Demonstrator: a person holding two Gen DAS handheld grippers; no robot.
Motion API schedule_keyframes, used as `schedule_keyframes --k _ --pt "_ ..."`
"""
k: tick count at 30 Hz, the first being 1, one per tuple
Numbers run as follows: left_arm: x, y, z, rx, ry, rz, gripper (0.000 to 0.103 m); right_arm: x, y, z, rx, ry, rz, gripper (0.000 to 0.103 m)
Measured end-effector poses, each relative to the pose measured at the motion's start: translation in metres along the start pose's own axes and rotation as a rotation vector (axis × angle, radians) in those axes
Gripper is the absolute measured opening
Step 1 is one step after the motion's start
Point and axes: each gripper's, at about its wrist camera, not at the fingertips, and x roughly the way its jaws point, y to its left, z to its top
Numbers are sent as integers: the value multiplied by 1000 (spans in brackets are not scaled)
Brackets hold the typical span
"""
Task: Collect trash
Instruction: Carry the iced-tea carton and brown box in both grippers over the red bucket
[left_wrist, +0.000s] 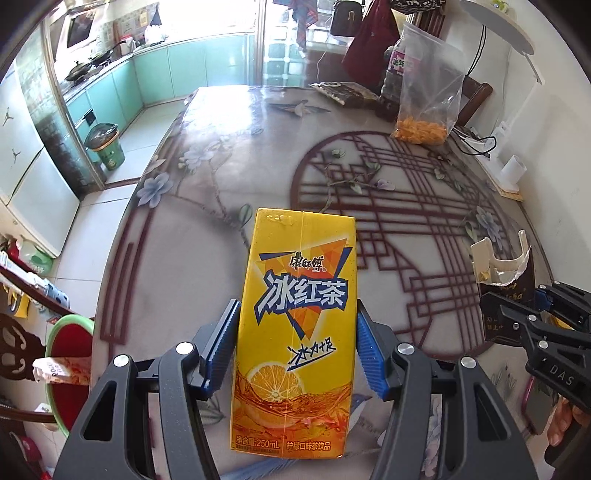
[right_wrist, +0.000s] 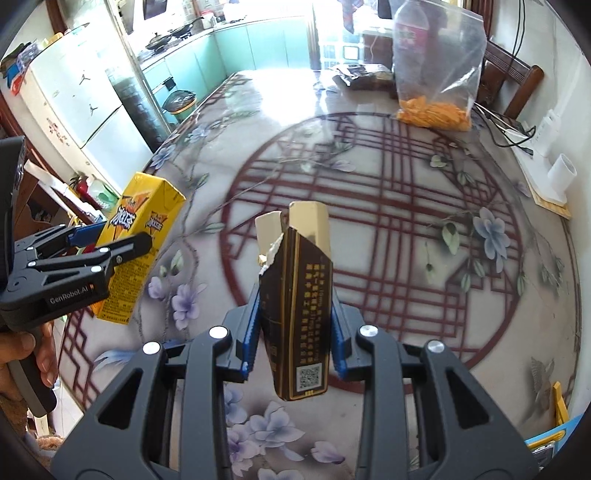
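Left tongs (left_wrist: 295, 332) grip your yellow tea carton (left_wrist: 295, 332) upright by its sides, clear of the bench (left_wrist: 221, 122). Right tongs (right_wrist: 293, 325) clamp a torn dark pack (right_wrist: 295, 291), flap open, also upright and raised. You hold both level, side by side; a bag (right_wrist: 436, 81) stands far beyond.

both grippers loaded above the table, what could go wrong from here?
1. The torn box in the right gripper is gripped low and is already ripped; it may crush or slip out.
2. The left gripper pinches only the carton's edges; it could twist loose.
3. The red bin already holds a carton, so a drop could bounce out.
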Motion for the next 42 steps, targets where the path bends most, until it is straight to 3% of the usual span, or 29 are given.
schedule_keyframes --k 21,42 --pt "-24 32 -13 -51 -40 5 56 -7 46 -2 -68 -10 21 32" --pt "-48 153 -51 -182 -49 19 57 6 162 4 -183 12 31 32"
